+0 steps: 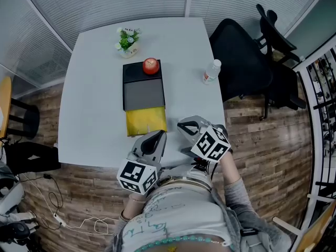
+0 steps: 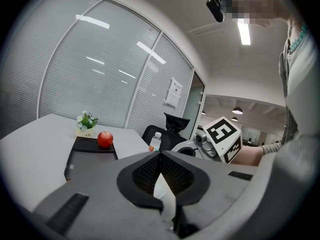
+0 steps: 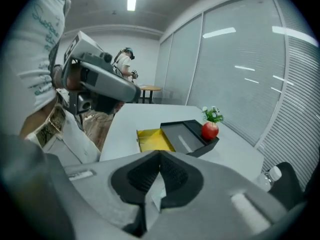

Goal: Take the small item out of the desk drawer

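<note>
Two grippers, head view: left gripper [image 1: 156,137] and right gripper [image 1: 184,126] hover at the white worktop [image 1: 89,88] near edge. The yellow drawer [image 1: 146,121] of the black drawer unit [image 1: 143,85] stands pulled out, with no small item discernible inside. Recommended: verify the catch, then lift clear of the drawer wall.

Left gripper view: jaws pressed together, nothing seen held.

Right gripper view: jaws pressed together, contents unconfirmed. Count: one red apple [image 3: 210,130], one potted plant [image 3: 213,115], one clear plastic bottle [image 3: 272,175].

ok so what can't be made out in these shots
The yellow drawer: too small in the head view and seen too shallowly in the right gripper view to show whether any item lies in it.
The right gripper: jaws shut, but whether something tiny is pinched between them is too small to tell.
The bottle: label print too small in every view.
</note>
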`<state>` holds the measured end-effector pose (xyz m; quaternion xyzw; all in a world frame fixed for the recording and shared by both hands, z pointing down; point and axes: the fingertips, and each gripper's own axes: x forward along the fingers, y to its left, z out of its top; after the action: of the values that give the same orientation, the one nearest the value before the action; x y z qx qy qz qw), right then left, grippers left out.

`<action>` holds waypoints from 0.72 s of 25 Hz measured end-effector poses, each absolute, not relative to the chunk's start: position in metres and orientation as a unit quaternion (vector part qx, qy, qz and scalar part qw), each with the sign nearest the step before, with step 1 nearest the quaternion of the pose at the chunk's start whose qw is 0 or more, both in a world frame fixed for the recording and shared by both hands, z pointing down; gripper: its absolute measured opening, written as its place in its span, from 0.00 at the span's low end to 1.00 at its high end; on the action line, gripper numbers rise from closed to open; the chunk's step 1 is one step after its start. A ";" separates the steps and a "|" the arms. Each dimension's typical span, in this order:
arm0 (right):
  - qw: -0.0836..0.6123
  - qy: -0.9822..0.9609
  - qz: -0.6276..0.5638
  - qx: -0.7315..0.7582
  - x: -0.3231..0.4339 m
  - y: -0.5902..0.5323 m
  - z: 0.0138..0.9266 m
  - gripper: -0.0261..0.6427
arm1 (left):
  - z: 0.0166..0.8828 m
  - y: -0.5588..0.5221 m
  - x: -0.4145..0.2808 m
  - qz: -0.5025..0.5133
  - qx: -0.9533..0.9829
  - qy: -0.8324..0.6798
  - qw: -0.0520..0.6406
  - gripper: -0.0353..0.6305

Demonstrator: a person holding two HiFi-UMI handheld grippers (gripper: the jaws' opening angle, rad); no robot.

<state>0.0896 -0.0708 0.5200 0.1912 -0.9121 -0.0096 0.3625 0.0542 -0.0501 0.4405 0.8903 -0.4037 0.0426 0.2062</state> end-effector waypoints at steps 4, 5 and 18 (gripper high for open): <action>0.315 -0.927 -0.010 0.202 0.080 -0.061 0.503 0.04 | 0.439 -0.052 0.052 0.037 0.887 -0.412 0.205 0.05; 0.305 -0.930 -0.011 0.206 0.078 -0.060 0.500 0.05 | 0.439 -0.052 0.052 0.035 0.886 -0.414 0.205 0.05; 0.178 -0.958 -0.049 0.221 0.050 -0.058 0.440 0.04 | 0.423 -0.064 0.040 0.021 0.879 -0.448 0.159 0.05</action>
<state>0.0501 -0.0576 0.4400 0.2208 -0.9576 -0.0491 0.1783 0.0400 -0.0635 0.4227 0.8793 -0.4484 0.0211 0.1590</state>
